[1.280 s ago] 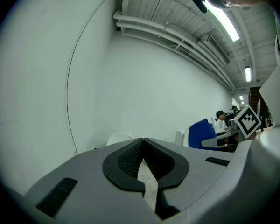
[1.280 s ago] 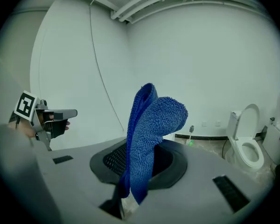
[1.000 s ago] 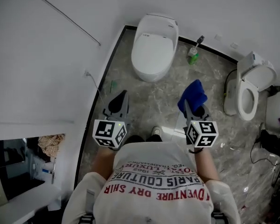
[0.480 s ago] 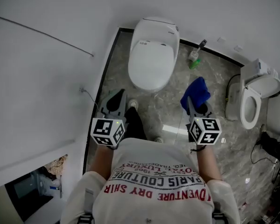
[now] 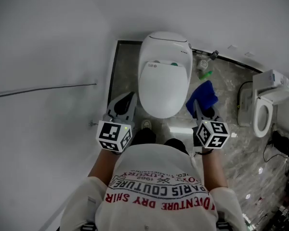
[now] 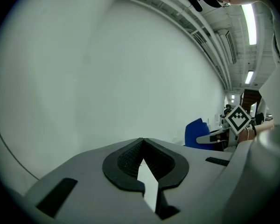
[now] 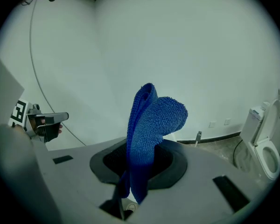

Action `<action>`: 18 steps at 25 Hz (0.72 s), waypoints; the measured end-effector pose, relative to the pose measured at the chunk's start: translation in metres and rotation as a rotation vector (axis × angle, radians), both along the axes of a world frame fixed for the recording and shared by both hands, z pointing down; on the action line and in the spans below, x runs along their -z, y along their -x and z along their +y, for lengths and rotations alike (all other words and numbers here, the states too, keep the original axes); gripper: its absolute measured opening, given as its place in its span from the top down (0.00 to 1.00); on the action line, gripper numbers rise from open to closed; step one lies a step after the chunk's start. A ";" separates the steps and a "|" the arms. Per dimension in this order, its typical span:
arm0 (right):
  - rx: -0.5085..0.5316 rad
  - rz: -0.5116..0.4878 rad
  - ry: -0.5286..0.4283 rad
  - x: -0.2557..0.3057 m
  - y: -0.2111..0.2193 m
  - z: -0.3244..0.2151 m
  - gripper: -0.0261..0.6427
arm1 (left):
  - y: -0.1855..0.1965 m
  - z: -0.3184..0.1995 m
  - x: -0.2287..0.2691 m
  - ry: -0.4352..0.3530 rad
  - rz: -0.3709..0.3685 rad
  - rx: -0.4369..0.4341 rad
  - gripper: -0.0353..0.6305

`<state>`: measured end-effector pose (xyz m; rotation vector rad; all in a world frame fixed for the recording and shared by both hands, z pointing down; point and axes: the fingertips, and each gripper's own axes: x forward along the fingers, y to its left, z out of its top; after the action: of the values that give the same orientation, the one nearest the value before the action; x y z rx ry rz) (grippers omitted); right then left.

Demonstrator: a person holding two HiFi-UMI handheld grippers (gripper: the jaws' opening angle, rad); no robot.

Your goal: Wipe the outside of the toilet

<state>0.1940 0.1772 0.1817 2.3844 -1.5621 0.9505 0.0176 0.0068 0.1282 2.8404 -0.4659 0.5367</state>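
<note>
Head view: right tongs [image 5: 198, 109] pinch blue cloth [image 5: 203, 96] by its lower end, left tongs [image 5: 125, 102] closed, empty; risk: loose cloth pulls free when rubbed on toilet [image 5: 164, 78].

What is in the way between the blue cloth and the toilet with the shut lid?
Nothing I can see. The blue cloth, pinched in the right hand-held gripper, hangs right beside the toilet.
</note>
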 end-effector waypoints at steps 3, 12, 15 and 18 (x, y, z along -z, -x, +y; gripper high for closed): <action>0.016 0.002 -0.003 -0.015 0.011 -0.042 0.85 | 0.011 -0.036 -0.022 0.014 0.007 0.013 0.94; 0.133 -0.030 0.007 -0.076 -0.032 -0.161 0.85 | -0.040 -0.118 -0.093 0.066 0.005 0.099 0.94; 0.191 -0.043 0.015 -0.094 -0.048 -0.201 0.85 | -0.065 -0.137 -0.112 0.083 0.007 0.117 0.94; 0.220 -0.049 0.017 -0.112 -0.065 -0.242 0.85 | -0.090 -0.160 -0.137 0.100 -0.008 0.117 0.94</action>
<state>0.2593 -0.0644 0.2934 2.1376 -1.7808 0.9768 0.1072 -0.1532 0.2650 2.6976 -0.5857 0.5335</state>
